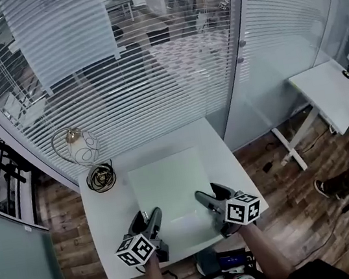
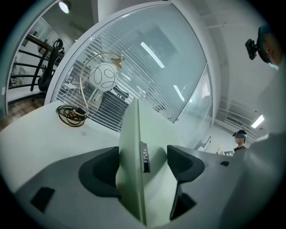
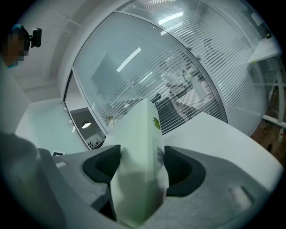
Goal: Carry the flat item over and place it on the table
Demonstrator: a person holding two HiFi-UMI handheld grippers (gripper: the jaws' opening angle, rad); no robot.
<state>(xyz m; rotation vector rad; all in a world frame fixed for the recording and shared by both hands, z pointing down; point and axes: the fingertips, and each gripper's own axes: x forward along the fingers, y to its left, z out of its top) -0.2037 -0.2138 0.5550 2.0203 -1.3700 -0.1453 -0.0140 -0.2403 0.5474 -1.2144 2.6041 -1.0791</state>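
Over the white desk (image 1: 106, 205), a pale green flat panel (image 1: 168, 182).
Clamped along its near edge by left tongs (image 1: 149, 218) and right tongs (image 1: 208, 198), both clenched on it, by the desk's front edge.

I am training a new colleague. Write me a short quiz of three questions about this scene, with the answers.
1. True or false: the left gripper and the right gripper are both shut on the panel.
2. What stands at the far left corner of the table? A) lamp B) mug C) laptop
3. Fill in: beside the lamp lies a coiled ____.
Key: 1 true; 2 A; 3 cable.
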